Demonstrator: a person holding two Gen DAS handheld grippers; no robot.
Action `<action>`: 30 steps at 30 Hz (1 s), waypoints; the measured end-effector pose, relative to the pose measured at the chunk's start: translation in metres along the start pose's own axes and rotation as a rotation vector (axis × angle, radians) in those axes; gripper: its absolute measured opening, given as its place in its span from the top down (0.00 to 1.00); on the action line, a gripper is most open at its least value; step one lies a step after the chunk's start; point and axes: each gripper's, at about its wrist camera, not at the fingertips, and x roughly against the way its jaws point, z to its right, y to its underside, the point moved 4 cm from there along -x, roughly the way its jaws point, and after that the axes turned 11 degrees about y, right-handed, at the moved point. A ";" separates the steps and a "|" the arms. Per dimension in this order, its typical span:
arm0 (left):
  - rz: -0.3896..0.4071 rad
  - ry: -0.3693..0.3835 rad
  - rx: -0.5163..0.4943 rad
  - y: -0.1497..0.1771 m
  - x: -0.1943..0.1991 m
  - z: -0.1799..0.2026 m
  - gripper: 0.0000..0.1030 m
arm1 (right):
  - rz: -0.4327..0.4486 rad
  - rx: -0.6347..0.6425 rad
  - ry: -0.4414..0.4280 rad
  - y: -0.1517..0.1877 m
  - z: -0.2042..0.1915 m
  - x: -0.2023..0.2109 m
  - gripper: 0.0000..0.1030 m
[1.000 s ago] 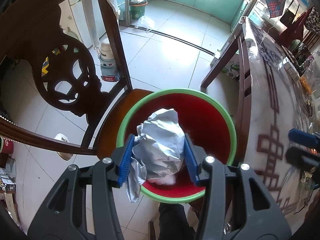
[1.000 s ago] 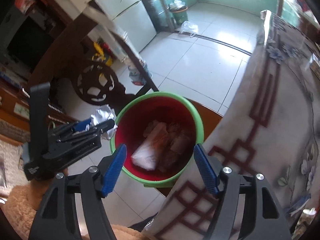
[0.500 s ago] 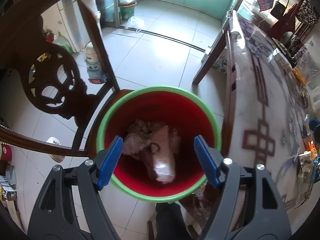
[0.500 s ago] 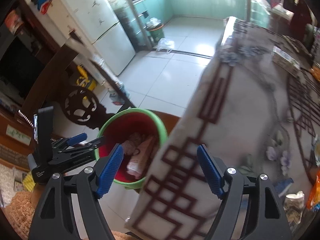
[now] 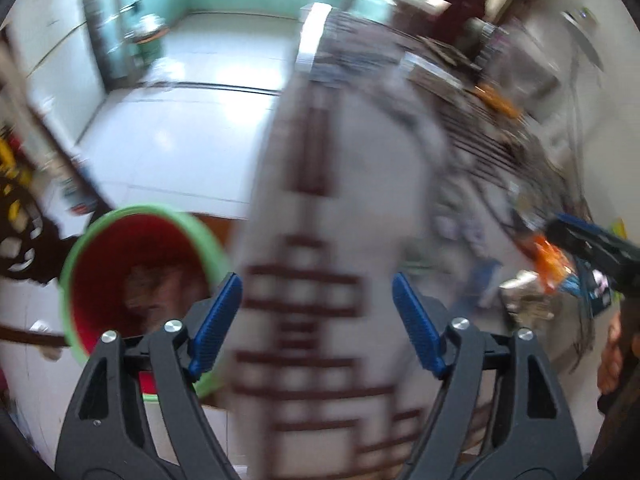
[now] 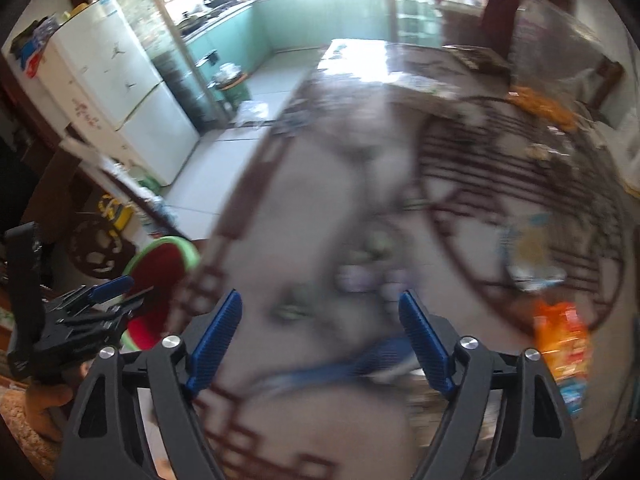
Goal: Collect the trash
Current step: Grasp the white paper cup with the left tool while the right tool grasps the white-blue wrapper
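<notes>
The picture is motion-blurred. A red bin with a green rim stands at the lower left beside the table, with crumpled trash inside; the right wrist view shows the bin too. My left gripper hangs over the patterned tablecloth, its jaws opening with nothing between them. My right gripper is further over the table, its jaws also opening and empty. An orange snack packet and a blue strip lie ahead of it.
A dark carved wooden chair holds the bin. A white fridge and a small bin stand across the tiled floor. More wrappers and clutter cover the table's right side. A hand holds the right gripper.
The left gripper let a foil bundle drop into the bin. Both grippers then swung right, from above the bin to over the table, and their jaws spread wider.
</notes>
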 end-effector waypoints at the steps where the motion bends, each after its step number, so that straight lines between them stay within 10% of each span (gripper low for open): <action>1: -0.020 0.027 -0.014 0.001 -0.011 0.021 0.26 | -0.007 0.008 0.018 0.000 0.019 -0.003 0.23; 8: -0.113 0.120 -0.081 0.016 -0.067 0.134 0.23 | -0.120 0.080 0.070 -0.010 0.135 -0.054 0.21; 17: -0.192 0.110 -0.072 0.035 -0.112 0.202 0.19 | -0.241 0.186 0.053 -0.006 0.165 -0.127 0.20; 20: -0.216 0.105 -0.050 0.039 -0.123 0.210 0.19 | -0.227 0.204 0.058 -0.004 0.166 -0.132 0.30; 25: -0.235 0.093 0.001 0.039 -0.136 0.212 0.19 | -0.187 0.180 0.031 -0.012 0.176 -0.127 0.80; 30: -0.261 0.073 0.026 0.040 -0.151 0.212 0.19 | -0.117 0.099 -0.018 -0.019 0.188 -0.102 0.89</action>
